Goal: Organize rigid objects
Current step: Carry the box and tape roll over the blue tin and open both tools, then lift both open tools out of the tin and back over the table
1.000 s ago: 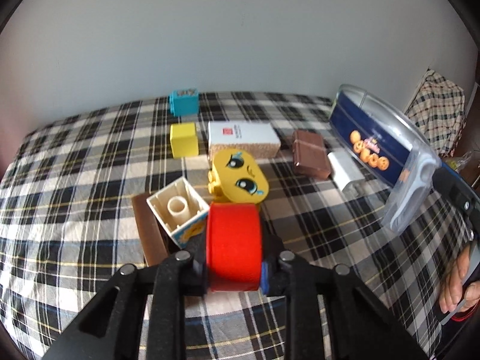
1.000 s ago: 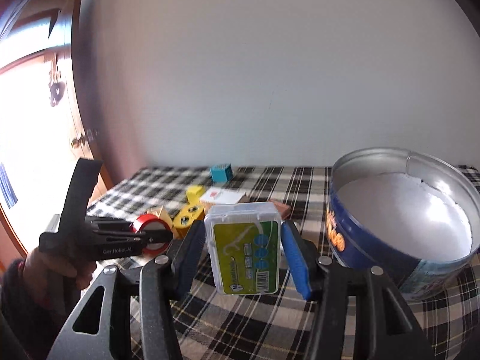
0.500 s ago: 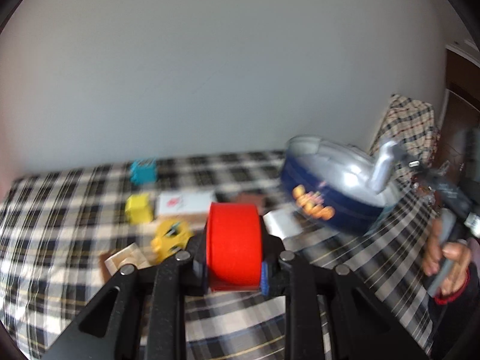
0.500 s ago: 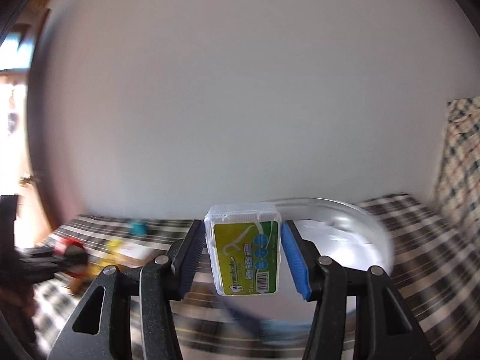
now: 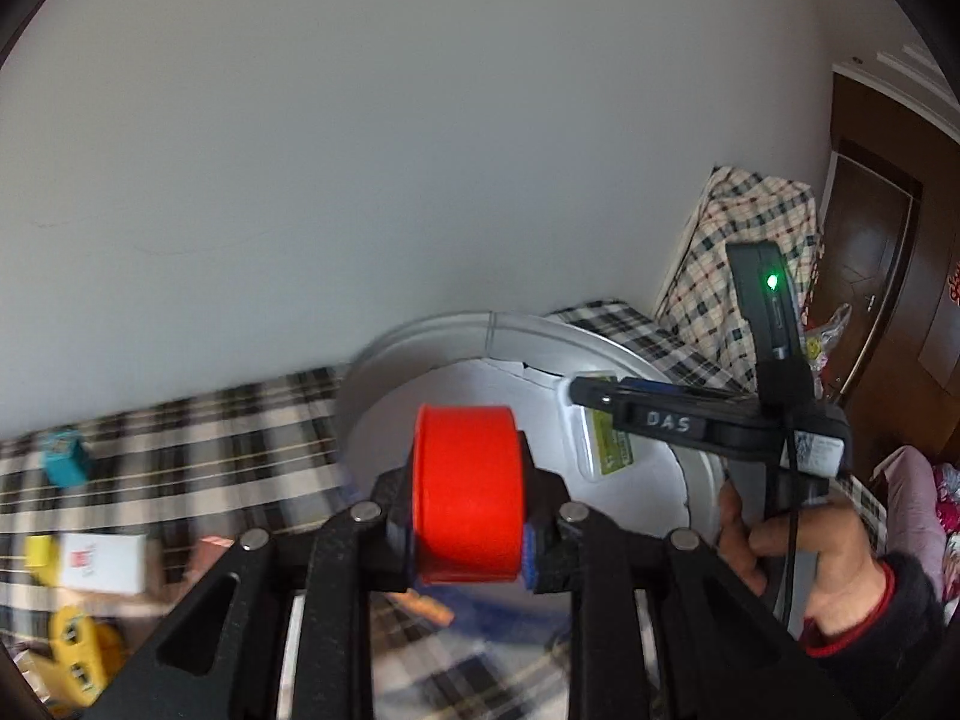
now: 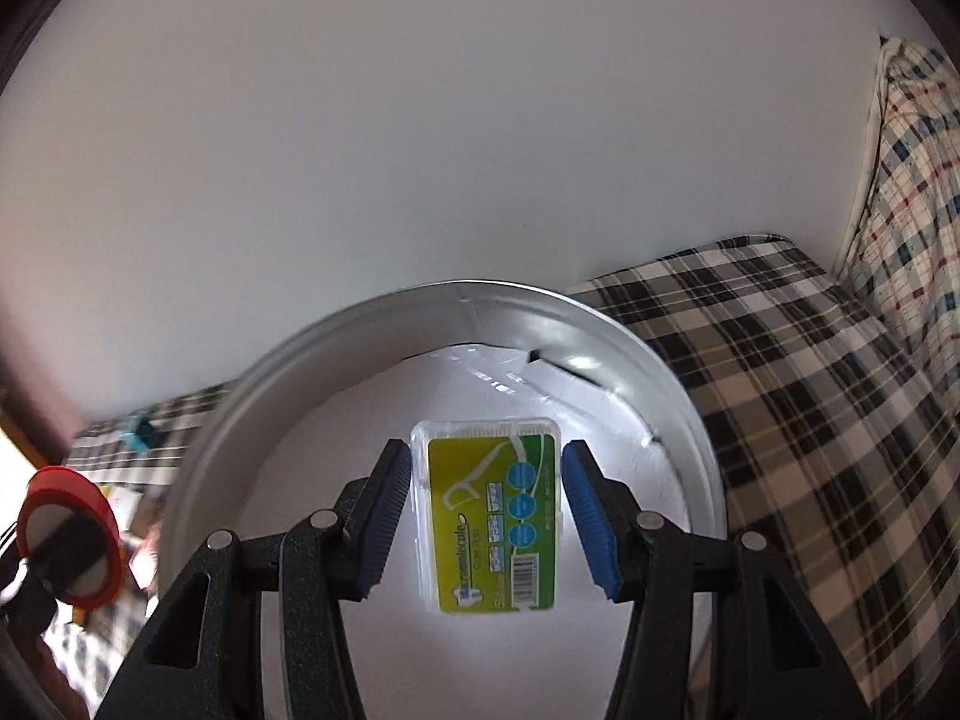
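Red and green converge on one tin: the left gripper [image 5: 468,531] clamps a red roll [image 5: 467,492] between its fingers, and the right gripper [image 6: 487,519] pinches a clear floss-pick box [image 6: 489,516] with a green label, both held over the open round tin [image 6: 372,330].

A second ago both tools were out over the plaid cloth [image 6: 780,360], the left one low above the toy pile and the right one beside the tin. Now the wrist views have swung round: the tin's white floor fills the space behind each held item, and the pile has slid to the left edge of the left view, where a teal block [image 5: 63,456], a white carton [image 5: 102,561] and a yellow toy [image 5: 78,654] lie on the cloth, blurred by the sweep. Neither grip has changed; each set of fingers stands as narrow as its load allows.

From the left view the box sits above the tin's right side, with the person's hand [image 5: 804,552] on the right tool's handle. From the right view the roll hangs just outside the tin's left rim.

Both items look ready to be dropped in, the box first by its position. The tin appears otherwise empty, so sorting seems at an early stage, with several pieces left on the cloth.
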The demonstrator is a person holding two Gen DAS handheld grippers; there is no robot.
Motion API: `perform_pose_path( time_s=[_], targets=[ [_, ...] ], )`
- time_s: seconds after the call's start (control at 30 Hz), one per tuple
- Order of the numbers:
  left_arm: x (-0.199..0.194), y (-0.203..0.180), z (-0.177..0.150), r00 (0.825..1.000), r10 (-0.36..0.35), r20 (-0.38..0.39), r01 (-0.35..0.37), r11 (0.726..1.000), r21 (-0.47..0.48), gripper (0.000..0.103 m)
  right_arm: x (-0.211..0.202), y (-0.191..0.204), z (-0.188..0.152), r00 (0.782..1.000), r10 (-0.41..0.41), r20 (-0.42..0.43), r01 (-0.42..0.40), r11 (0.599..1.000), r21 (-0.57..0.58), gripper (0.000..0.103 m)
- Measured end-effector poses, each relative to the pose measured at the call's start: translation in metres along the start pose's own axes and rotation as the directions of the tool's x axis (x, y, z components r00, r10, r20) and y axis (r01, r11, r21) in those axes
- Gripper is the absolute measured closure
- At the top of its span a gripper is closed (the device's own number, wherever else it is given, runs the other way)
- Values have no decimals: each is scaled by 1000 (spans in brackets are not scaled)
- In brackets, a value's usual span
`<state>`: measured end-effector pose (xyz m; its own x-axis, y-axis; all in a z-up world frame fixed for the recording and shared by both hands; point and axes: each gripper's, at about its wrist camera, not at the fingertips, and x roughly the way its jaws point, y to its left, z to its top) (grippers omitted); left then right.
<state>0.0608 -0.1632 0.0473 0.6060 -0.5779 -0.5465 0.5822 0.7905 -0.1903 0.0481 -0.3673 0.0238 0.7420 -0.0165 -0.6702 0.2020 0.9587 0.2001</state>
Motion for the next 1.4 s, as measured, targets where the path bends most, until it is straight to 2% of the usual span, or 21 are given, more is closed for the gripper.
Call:
perform_pose_path(
  time_s=[0.17, 0.23, 0.3, 0.33, 0.37, 0.43, 0.53, 0.57, 0.6, 0.63, 0.7, 0.77, 0.87, 0.93, 1.07, 1.13, 1.2, 1.23, 1.33, 1.4],
  targets=[
    [52, 1, 2, 997, 1, -77, -6, 998, -57, 81, 9, -18, 8, 995, 76, 63, -80, 995, 52, 47],
    [65, 2, 4, 995, 20, -93, -27, 997, -75, 78, 7, -23, 8, 991, 103, 85, -109, 991, 76, 38],
    [71, 2, 8, 995, 37, -91, -45, 995, -87, 53, 2, -27, 8, 984, 135, 117, -147, 983, 108, 26],
    [71, 1, 8, 995, 50, -85, -58, 994, -95, 28, -2, -29, 7, 980, 144, 139, -162, 979, 124, 25],
    [70, 1, 9, 995, 69, -66, -75, 992, -99, 15, -5, -32, 7, 976, 146, 163, -170, 975, 143, 25],
    [57, 2, 9, 992, 127, 2, -126, 987, -102, 5, -15, -38, 5, 967, 136, 217, -179, 966, 189, 25],
    [34, 13, 9, 971, 222, 95, -209, 970, -126, 4, -39, -51, -1, 932, 104, 346, -204, 943, 265, 24],
    [24, 19, 10, 956, 266, 124, -248, 958, -147, 2, -47, -53, -3, 921, 85, 380, -199, 942, 272, 23],
    [18, 23, 11, 943, 301, 141, -278, 947, -164, 1, -55, -53, -6, 910, 51, 411, -176, 946, 274, 22],
    [7, 30, 10, 919, 356, 166, -323, 926, -197, 0, -60, -52, -8, 900, 14, 436, -147, 950, 274, 21],
    [-4, 37, 5, 904, 389, 178, -349, 911, -221, 0, -69, -49, -13, 872, -73, 484, -74, 958, 278, 21],
    [-10, 42, -3, 902, 402, 159, -367, 906, -212, 0, -73, -46, -14, 854, -116, 507, -34, 960, 278, 21],
    [-19, 46, -19, 886, 442, 143, -413, 890, -193, 0, -81, -40, -18, 823, -166, 543, 15, 962, 271, 21],
    [-27, 49, -33, 883, 451, 130, -429, 888, -166, 0, -86, -39, -21, 803, -196, 562, 48, 962, 268, 21],
    [-48, 52, -54, 863, 483, 149, -466, 874, -134, 0, -101, -37, -32, 747, -253, 615, 97, 957, 275, 21],
    [-55, 55, -62, 864, 483, 142, -470, 875, -117, 0, -106, -36, -37, 727, -283, 625, 116, 948, 295, 21],
    [-58, 56, -69, 869, 476, 133, -464, 878, -114, 0, -108, -33, -42, 721, -313, 618, 145, 940, 308, 21],
    [-59, 59, -72, 877, 465, 121, -454, 884, -109, 0, -109, -31, -44, 723, -324, 609, 161, 938, 308, 21],
    [-61, 63, -78, 888, 448, 102, -440, 893, -91, 0, -109, -30, -48, 737, -324, 593, 167, 937, 306, 21],
    [-66, 65, -82, 889, 447, 103, -441, 894, -78, 0, -110, -30, -53, 753, -323, 572, 164, 936, 312, 21]
  ],
)
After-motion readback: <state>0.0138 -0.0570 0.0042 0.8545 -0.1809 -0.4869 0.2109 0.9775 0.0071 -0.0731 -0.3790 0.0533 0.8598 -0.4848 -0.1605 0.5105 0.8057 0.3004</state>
